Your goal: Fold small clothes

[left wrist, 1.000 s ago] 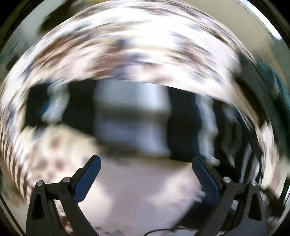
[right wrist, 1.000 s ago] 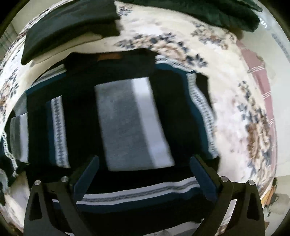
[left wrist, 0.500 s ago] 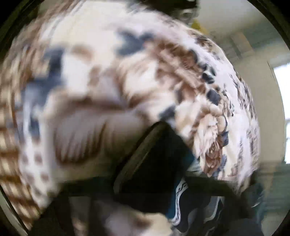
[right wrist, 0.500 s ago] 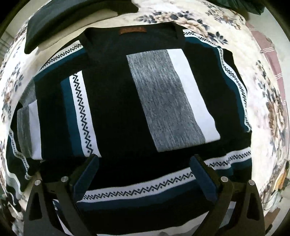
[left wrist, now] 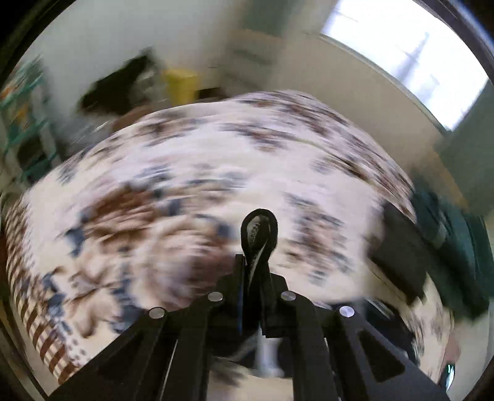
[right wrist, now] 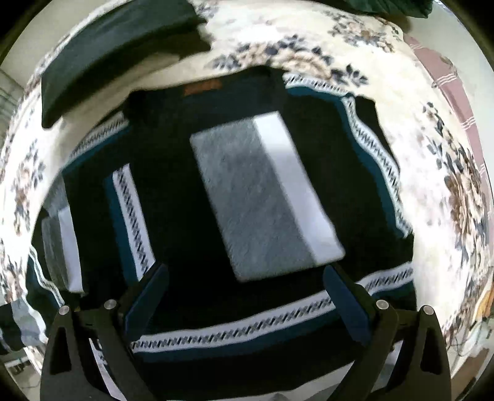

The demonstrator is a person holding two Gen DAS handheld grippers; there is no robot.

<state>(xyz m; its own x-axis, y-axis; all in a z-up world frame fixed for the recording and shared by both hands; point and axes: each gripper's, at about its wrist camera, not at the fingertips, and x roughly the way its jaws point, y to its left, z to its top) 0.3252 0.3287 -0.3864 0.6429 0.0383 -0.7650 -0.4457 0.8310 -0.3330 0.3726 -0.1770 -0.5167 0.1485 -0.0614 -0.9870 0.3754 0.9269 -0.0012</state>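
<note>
A black sweater (right wrist: 173,216) with a grey and white panel and teal zigzag bands lies spread on a floral bedspread (right wrist: 438,172). My right gripper (right wrist: 245,285) hangs straight above its lower half, open, with nothing between the fingers. In the left wrist view my left gripper (left wrist: 254,268) is shut on a fold of the sweater's black edge (left wrist: 259,231), which loops up beyond the fingertips, lifted above the blurred bedspread (left wrist: 216,172).
Folded dark garments (right wrist: 114,40) lie on the bed beyond the sweater's collar, with more dark green cloth (right wrist: 386,7) at the far edge. A pink striped cloth (right wrist: 444,77) lies to the right. Dark folded clothes (left wrist: 432,246) show at right in the left wrist view.
My left gripper went from wide open to shut on the sweater's edge and lifted it, tilting up so the room shows. The right gripper stayed open over the sweater.
</note>
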